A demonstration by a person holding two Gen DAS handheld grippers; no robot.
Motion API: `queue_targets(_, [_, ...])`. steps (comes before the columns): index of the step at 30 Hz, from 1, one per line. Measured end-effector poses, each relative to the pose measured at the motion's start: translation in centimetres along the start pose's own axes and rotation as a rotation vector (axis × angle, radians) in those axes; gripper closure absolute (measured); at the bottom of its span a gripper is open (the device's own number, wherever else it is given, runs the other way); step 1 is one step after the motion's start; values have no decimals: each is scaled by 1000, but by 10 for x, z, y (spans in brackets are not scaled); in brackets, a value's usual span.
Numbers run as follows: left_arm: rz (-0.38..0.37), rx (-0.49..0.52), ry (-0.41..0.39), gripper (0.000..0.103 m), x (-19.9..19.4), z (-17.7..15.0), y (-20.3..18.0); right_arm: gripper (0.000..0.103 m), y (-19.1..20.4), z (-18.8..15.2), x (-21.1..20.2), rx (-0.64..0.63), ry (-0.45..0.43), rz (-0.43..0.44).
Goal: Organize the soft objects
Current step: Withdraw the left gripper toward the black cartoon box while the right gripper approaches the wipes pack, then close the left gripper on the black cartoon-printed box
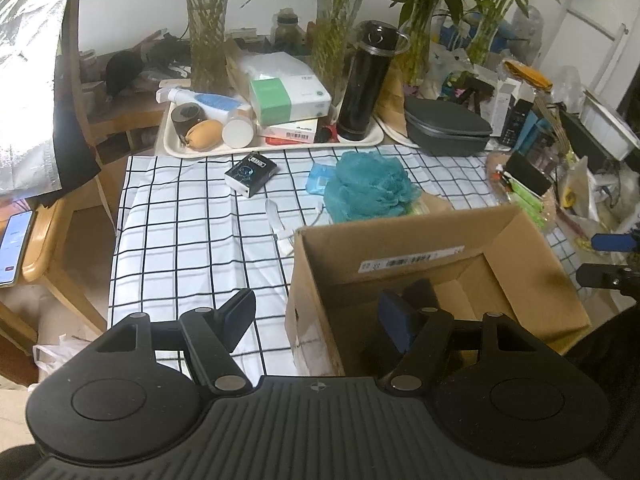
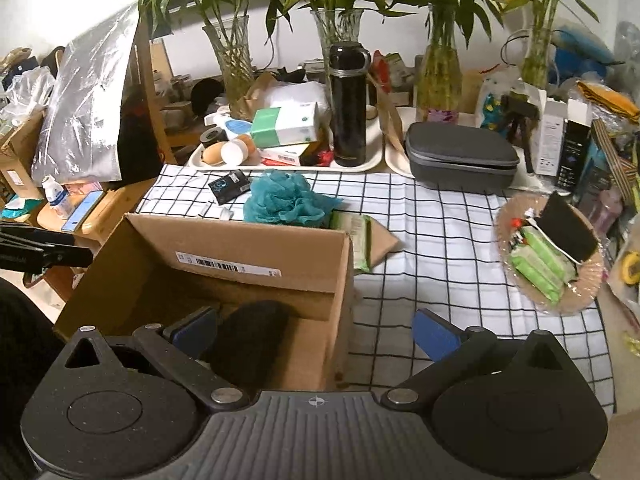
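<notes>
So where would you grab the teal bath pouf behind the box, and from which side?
Pinch the mesh pouf across its bunched top, coming down from above. It is a soft, rounded ruffle; the cardboard box blocks its near side, and a green packet lies beside it.

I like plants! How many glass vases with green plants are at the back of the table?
4, in a row along the back: far left, behind the black bottle, centre-right, far right. Clutter might hide more.

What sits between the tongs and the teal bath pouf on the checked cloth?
The open cardboard box. Both tongs, left and right, straddle its near corners with jaws apart and empty, and the teal bath pouf lies just beyond the box's far wall. Reaching it means going over or around the box.
</notes>
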State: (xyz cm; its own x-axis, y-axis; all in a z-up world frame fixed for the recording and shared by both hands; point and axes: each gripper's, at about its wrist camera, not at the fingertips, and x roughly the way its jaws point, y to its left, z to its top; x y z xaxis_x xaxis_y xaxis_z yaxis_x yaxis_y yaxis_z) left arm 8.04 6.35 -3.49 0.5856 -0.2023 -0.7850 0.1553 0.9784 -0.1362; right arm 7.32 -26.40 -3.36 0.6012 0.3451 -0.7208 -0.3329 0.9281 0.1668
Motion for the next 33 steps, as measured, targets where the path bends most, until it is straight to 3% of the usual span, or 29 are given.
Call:
queue_targets(10, [-14,0,-31,36,14,10,9,0,-14,13,10,33,-62,18])
queue_targets(16, [-10,-22,-34,36,25,17,18,0,-32,23,21,104,-62,82])
queue_targets(33, [-6,-24,-59,35,61,52,40,0,-52,50,63,58,-104,73])
